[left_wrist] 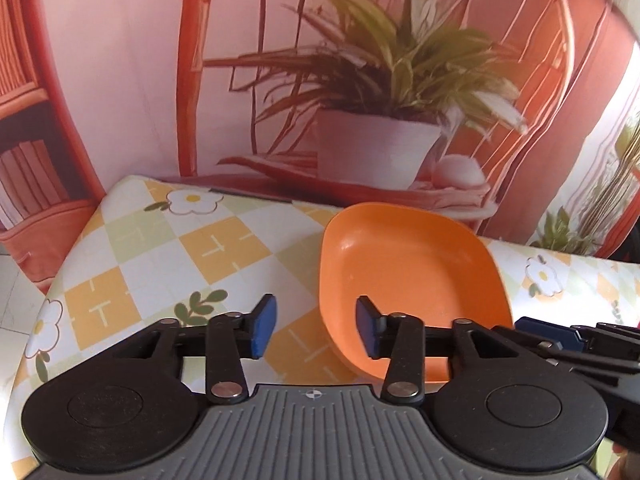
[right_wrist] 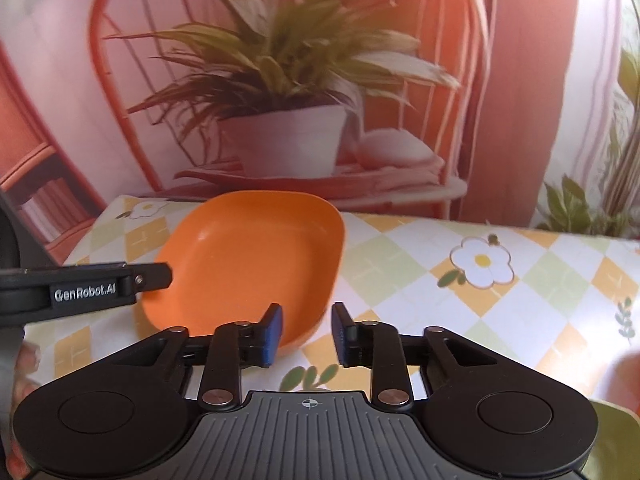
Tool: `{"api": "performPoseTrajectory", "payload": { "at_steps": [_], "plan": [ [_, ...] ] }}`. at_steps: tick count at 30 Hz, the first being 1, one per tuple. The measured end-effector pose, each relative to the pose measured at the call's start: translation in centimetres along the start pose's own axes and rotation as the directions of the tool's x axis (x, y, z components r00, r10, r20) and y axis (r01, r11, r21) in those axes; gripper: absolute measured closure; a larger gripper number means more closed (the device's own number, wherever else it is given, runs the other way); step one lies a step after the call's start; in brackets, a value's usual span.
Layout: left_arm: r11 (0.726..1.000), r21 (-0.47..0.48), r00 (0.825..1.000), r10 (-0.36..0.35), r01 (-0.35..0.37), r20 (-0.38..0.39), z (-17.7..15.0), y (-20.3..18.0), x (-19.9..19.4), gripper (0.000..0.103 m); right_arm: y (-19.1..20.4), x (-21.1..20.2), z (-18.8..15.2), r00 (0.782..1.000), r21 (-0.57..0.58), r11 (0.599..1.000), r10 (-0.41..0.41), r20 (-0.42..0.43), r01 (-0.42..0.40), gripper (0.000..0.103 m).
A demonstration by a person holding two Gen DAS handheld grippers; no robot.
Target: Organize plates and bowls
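Resting on the bench (left_wrist: 160, 248), which wears a yellow-and-white checked cloth with daisies, a shallow orange plastic plate with rounded corners (left_wrist: 404, 276) lies near its far edge. The left tongs (left_wrist: 316, 330) hang released, straddling the plate's left rim. The right tongs (right_wrist: 307, 334) are likewise spread and empty, just beside the plate's near right corner (right_wrist: 256, 256).

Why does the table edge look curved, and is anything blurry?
Left wrist view: the fisheye lens bends the table edge; the orange plate is sharp. Right wrist view: the backdrop plant looks soft, with a pinkish haze.
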State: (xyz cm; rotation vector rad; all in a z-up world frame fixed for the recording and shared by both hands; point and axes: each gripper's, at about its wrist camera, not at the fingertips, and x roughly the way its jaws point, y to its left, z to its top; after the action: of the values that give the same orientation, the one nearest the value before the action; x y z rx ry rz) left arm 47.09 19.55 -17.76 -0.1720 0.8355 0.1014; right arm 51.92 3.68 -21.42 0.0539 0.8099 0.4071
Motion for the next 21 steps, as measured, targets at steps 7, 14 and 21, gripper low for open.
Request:
{"api": "performPoseTrajectory", "payload": {
  "at_steps": [7,14,21],
  "plan": [
    [0.999,0.027,0.999,-0.04,0.041,-0.034,-0.8,-0.1,0.5,0.088,-0.4,-0.2,-0.3,1.0,0.005,1.0,0.01,0.002,-0.01,0.092],
    [0.998,0.041,0.998,-0.053,0.054,-0.025,-1.7,-0.2,-1.1,0.088,-0.6,-1.5,-0.9,1.0,0.043,0.999,0.031,0.004,-0.031,0.092],
    [0.996,0.071,0.998,-0.062,0.062,0.002,-2.4,-0.7,-4.8,0.087,-0.8,-5.3,-1.6,0.996,0.066,0.995,0.068,0.058,-0.072,0.093]
  ]
}}
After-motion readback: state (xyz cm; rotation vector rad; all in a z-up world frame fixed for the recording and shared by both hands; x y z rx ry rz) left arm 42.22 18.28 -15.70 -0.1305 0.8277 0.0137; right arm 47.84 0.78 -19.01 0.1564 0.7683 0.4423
